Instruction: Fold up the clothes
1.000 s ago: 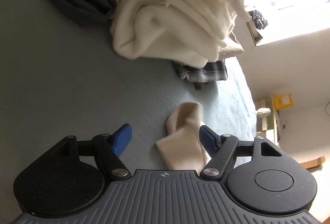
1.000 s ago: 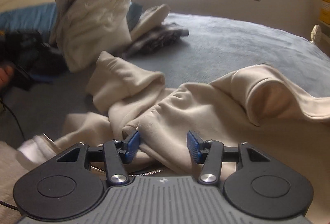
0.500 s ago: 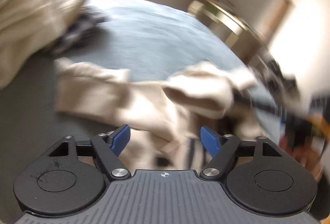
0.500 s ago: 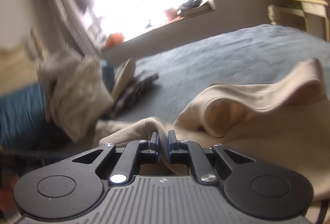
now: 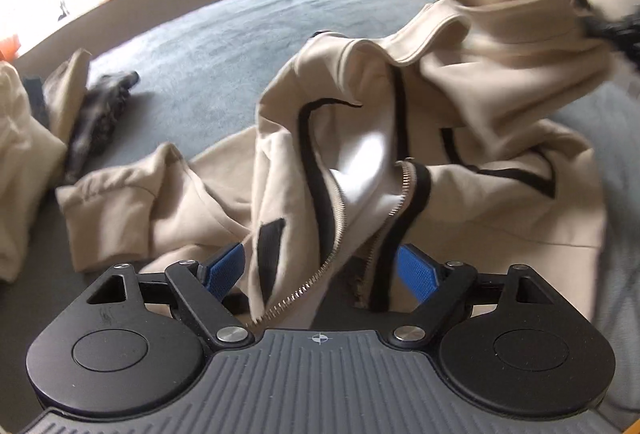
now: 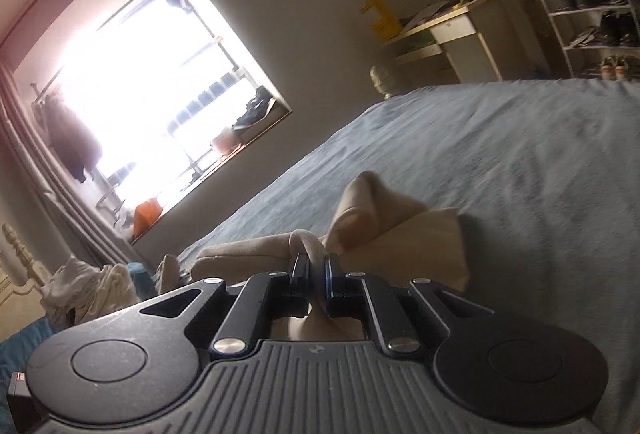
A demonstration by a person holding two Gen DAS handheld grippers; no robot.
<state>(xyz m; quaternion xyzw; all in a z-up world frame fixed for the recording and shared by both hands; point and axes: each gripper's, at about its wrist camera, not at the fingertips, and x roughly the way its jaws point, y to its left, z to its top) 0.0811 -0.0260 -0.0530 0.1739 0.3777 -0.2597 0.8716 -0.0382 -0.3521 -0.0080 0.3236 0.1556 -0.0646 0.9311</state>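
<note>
A beige zip hoodie (image 5: pixel 460 138) with black trim and a metal zipper lies crumpled on the blue-grey bed (image 5: pixel 224 46), partly lifted at the upper right. My left gripper (image 5: pixel 320 268) is open, its blue pads either side of the hoodie's unzipped front edge. My right gripper (image 6: pixel 316 270) is shut on a fold of the beige hoodie (image 6: pixel 372 218) and holds it up above the bed. The right gripper shows blurred at the upper right of the left wrist view (image 5: pixel 612 22).
A pile of cream and dark clothes (image 5: pixel 24 138) lies at the left, also in the right wrist view (image 6: pixel 92 290). A bright window (image 6: pixel 152 82), a desk (image 6: pixel 452 34) and a shoe rack (image 6: pixel 592 18) stand beyond the bed (image 6: pixel 500 154).
My right gripper closed on the hoodie fabric and lifted it up. My left gripper swung from the clothes pile over to the hoodie's zipper edge and stays open.
</note>
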